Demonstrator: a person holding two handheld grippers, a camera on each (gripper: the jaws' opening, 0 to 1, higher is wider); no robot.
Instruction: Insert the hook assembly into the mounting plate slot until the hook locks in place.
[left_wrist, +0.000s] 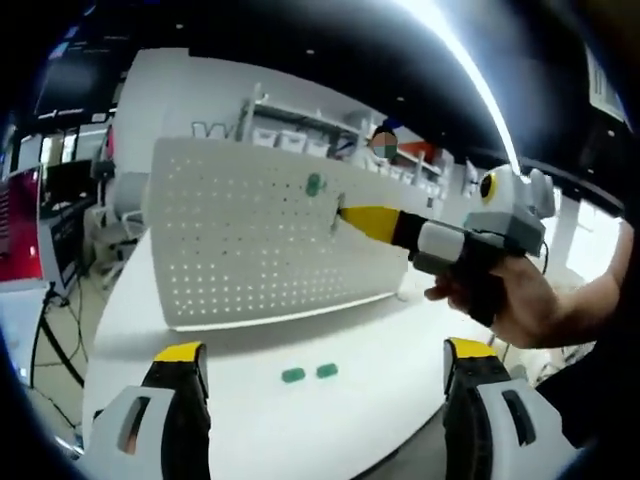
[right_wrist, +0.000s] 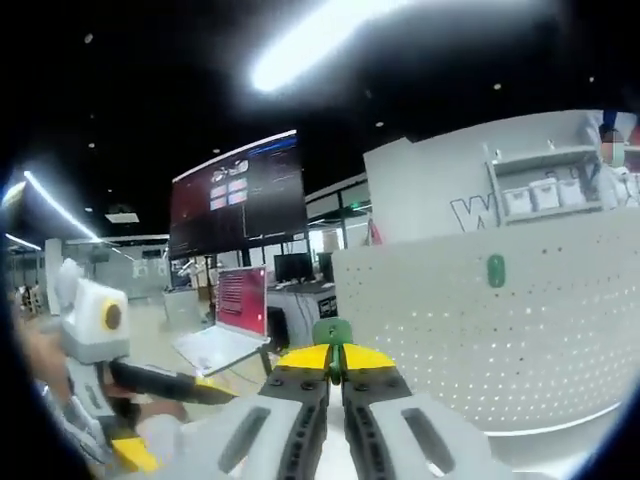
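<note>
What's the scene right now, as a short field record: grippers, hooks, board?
board: white pegboard standing upright on the white table
mounted hook: one green hook already on the board
right gripper: jaws closed on a green hook, tip close to the board beside the mounted one; contact cannot be told
left gripper: jaws apart, holding nothing, low over the table
spare hooks: two green hooks lying on the table in front of the board
</note>
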